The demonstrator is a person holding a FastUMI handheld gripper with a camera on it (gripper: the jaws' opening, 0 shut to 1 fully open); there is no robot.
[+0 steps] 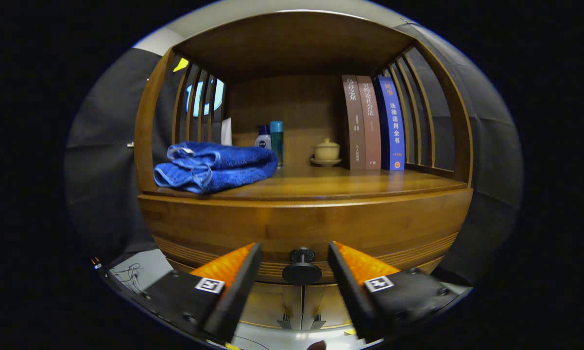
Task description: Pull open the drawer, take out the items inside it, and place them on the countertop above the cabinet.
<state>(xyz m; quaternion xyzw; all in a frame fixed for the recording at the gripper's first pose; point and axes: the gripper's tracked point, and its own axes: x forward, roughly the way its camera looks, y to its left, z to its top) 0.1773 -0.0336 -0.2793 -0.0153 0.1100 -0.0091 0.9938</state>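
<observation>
Gripper view: the tool [295, 260] faces a wooden cabinet head-on, its two fingers spread apart and gripping nothing. Between the fingertips, clear of both, sits the dark round drawer knob [301, 266] on the curved drawer front [301, 228]. The knob's stem points straight out toward the camera. The drawer front runs with its long axis from 9 to 3 o'clock and sits flush with the cabinet, shut, so whatever lies inside it is hidden. Below the knob the cabinet's lower part is cut off by the fingers, and only a bit of pale floor and some thin wires [129, 274] at 8 o'clock can be made out.

Above the drawer is the table [350, 187], a glossy wooden top under a slatted shelf frame. On it at 10 o'clock from the knob lies a folded blue towel [214, 166], its long axis running side to side, its front corner reaching the edge. Behind the towel, toward 12 o'clock, stand a small white bottle with a blue cap [263, 137] and a taller teal bottle [276, 141], their lower parts hidden by the towel. A pale lidded teacup on a saucer [327, 151] stands near the back wall, and at 1 o'clock three upright books [373, 124], two brown and one blue, lean slightly together.
</observation>
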